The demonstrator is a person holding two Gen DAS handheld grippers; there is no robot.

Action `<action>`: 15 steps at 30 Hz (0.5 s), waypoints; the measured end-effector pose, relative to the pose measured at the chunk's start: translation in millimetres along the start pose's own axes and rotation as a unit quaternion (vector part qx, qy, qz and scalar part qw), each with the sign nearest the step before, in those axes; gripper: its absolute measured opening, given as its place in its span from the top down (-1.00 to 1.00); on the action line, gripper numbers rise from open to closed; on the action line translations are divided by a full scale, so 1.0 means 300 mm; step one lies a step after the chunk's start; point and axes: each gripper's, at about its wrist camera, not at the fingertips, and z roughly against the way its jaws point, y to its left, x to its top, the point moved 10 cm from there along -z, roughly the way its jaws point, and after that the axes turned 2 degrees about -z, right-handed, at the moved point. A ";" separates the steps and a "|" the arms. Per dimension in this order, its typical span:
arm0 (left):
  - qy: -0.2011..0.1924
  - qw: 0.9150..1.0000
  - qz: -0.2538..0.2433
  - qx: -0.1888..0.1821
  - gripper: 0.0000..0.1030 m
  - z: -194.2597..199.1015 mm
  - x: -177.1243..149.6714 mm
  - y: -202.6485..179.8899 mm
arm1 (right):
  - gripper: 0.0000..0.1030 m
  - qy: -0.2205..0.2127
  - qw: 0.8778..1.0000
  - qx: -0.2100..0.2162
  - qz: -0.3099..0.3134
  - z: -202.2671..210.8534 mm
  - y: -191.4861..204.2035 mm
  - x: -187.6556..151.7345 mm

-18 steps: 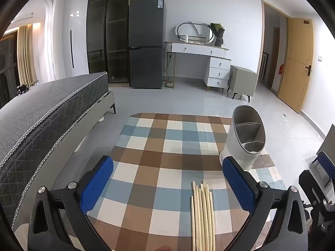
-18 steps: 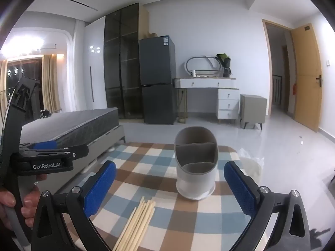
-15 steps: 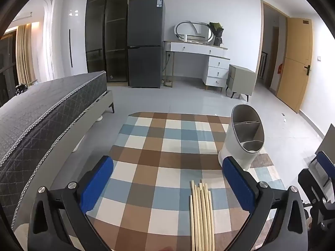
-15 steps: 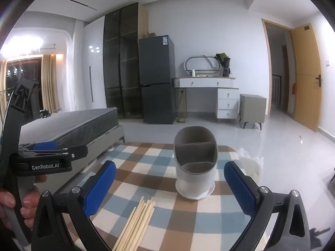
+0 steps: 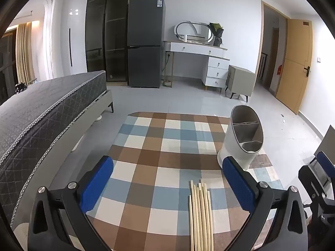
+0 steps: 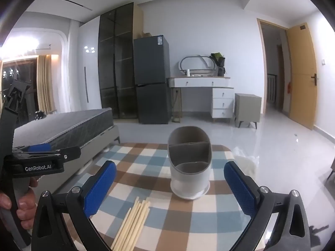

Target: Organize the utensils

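Note:
Several pale wooden chopsticks [image 5: 201, 215] lie bundled on the checked tablecloth [image 5: 167, 146], also seen in the right wrist view as chopsticks [image 6: 134, 223]. A white oval utensil holder [image 5: 242, 138] with grey inner compartments stands at the cloth's right side; in the right wrist view the holder [image 6: 189, 165] is straight ahead. My left gripper [image 5: 167, 179] is open above the cloth, the chopsticks just right of its middle. My right gripper [image 6: 169, 186] is open and empty, the holder beyond it. The left gripper's body [image 6: 37, 161] shows at the left, held by a hand [image 6: 23, 205].
A dark mattress on a grey bed frame [image 5: 41, 113] runs along the table's left. Behind are a dark fridge [image 5: 144, 48], a white dressing table [image 5: 199, 62], a grey side cabinet [image 5: 240, 81] and an open wooden door [image 5: 295, 62]. Glossy floor lies right of the table.
The left wrist view has shifted slightly, with the chopsticks and holder sitting a little lower and nearer. Both grippers stay wide open.

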 end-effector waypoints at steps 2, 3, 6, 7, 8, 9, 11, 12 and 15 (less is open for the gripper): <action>0.001 1.000 -0.001 0.000 -0.97 -0.002 -0.003 -0.003 | -1.00 0.000 1.000 -0.001 0.000 -0.001 -0.001 -0.001; 0.000 1.000 -0.002 0.000 -0.97 -0.002 -0.003 -0.005 | -1.00 0.000 1.000 0.000 0.000 -0.003 -0.003 -0.002; -0.008 1.000 -0.010 0.001 -0.97 0.013 0.009 -0.012 | -1.00 -0.001 1.000 -0.001 0.000 -0.003 -0.004 -0.003; -0.013 1.000 -0.013 0.008 -0.97 0.017 0.012 -0.011 | -1.00 -0.001 1.000 -0.002 0.001 -0.004 -0.004 -0.004; -0.015 1.000 -0.013 0.010 -0.97 0.028 0.017 0.001 | -1.00 -0.001 1.000 -0.002 0.001 -0.003 -0.004 -0.004; -0.016 1.000 -0.013 0.009 -0.97 0.030 0.017 0.002 | -1.00 -0.001 1.000 -0.002 0.001 -0.001 -0.003 -0.002; -0.016 1.000 -0.012 0.009 -0.97 0.030 0.018 0.003 | -1.00 -0.001 1.000 -0.003 0.001 -0.001 -0.003 -0.001; -0.015 1.000 -0.012 0.009 -0.97 0.029 0.019 0.004 | -1.00 0.000 1.000 -0.004 0.001 -0.002 -0.005 -0.001; -0.012 1.000 -0.011 0.005 -0.97 0.028 0.017 0.002 | -1.00 0.000 1.000 -0.007 -0.001 -0.003 -0.006 -0.002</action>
